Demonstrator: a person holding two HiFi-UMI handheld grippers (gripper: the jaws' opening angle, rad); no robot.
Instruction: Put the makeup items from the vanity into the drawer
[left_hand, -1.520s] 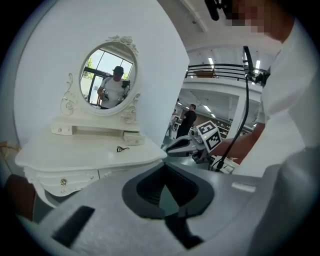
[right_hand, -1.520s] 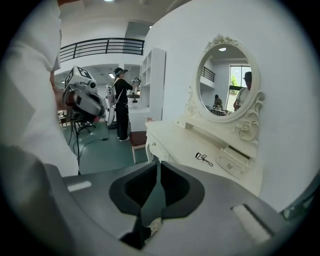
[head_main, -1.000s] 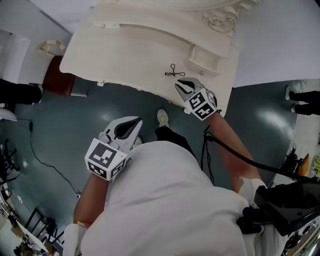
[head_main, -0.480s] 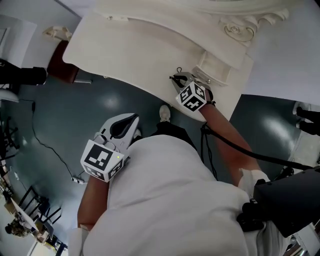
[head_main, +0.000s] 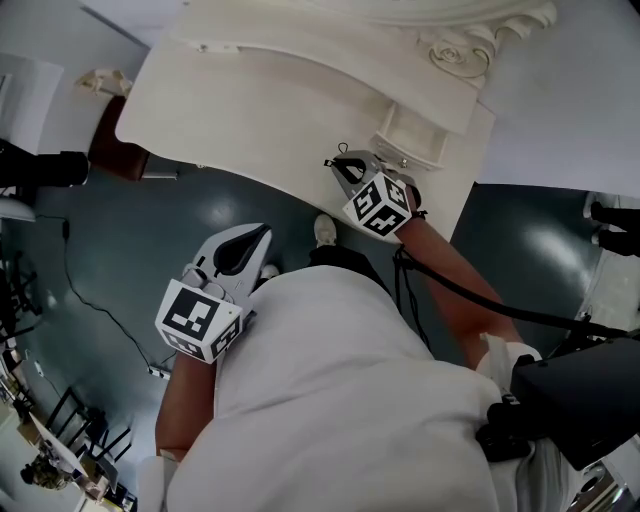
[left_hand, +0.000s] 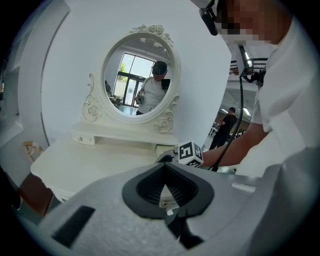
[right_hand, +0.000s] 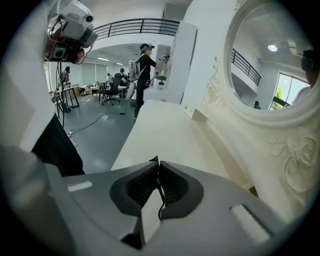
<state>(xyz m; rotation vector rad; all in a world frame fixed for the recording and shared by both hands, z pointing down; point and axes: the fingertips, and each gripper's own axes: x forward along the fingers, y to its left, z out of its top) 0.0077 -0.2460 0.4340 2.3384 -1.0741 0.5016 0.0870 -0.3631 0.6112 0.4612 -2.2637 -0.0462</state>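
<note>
White-shirted operator, seen from head view. R arm is extended fwd and up-frame, elbow nearly straight, with a black cable running along the forearm. R gripper (head_main: 338, 166) sits over the front edge of the cream vanity (head_main: 230, 100), marker cube toward the camera, jaw tips pointing at the tabletop.

L arm is bent and held close to the torso. L gripper (head_main: 256, 238) is off the vanity, over the dark grey floor (head_main: 130, 240), tips pointing fwd.

R gripper state: jaws fully together, pinching a thin black wire makeup tool (right_hand: 160, 200). The wire runs down between the ribbed pads; a short black end shows just above the tips. Tool is thus at the R gripper tips, over the vanity top near its front edge, just in front of a small box-shaped compartment (head_main: 425, 135) at the mirror base. Whether the tool touches the tabletop cannot be told.

L gripper state: jaws closed tip to tip, nothing held. It faces the oval mirror (left_hand: 137, 80), well apart from the tool.
</note>
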